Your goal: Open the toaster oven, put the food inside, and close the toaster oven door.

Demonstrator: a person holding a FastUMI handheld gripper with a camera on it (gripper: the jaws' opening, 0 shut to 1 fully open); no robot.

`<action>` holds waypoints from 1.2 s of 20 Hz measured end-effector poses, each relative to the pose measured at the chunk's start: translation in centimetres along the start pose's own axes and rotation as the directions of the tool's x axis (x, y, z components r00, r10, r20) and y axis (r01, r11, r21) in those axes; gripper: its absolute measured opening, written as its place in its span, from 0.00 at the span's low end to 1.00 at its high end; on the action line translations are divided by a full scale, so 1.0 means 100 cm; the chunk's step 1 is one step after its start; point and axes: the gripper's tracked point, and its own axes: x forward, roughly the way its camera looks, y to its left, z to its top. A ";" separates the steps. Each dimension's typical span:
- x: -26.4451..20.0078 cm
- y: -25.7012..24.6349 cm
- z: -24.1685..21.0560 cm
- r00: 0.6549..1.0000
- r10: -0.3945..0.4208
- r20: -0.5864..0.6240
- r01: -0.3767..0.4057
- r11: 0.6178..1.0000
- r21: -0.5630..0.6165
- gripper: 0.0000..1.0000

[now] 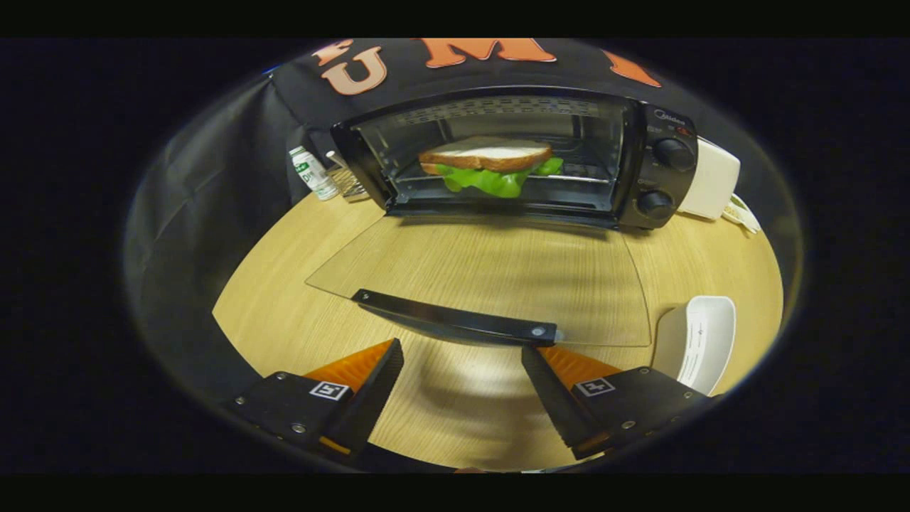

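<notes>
The black toaster oven [640, 163] stands at the far side of the wooden table [284, 284]. Its glass door [498, 270] lies folded down flat toward me, with the black handle [455, 320] at its near edge. A sandwich [490, 165] of white bread and green lettuce rests on the rack inside the oven. My gripper [462, 363] is open, with nothing between the fingers. Its fingertips sit just short of the door handle, slightly below it.
A white dish [700, 341] sits on the table to the right of my right finger. A small white bottle [313, 173] and a metal rack [347, 181] stand left of the oven. A white box [714, 178] is against the oven's right side.
</notes>
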 end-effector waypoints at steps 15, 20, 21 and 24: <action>-0.020 -0.021 0.188 0.955 -0.038 0.294 0.070 0.993 -0.097 0.99; -0.023 -0.017 0.186 0.955 -0.020 0.297 0.054 0.993 -0.104 0.99; -0.027 -0.018 0.183 0.953 -0.019 0.301 0.057 0.991 -0.119 0.99; -0.035 -0.023 0.183 0.950 -0.020 0.313 0.061 0.990 -0.124 1.00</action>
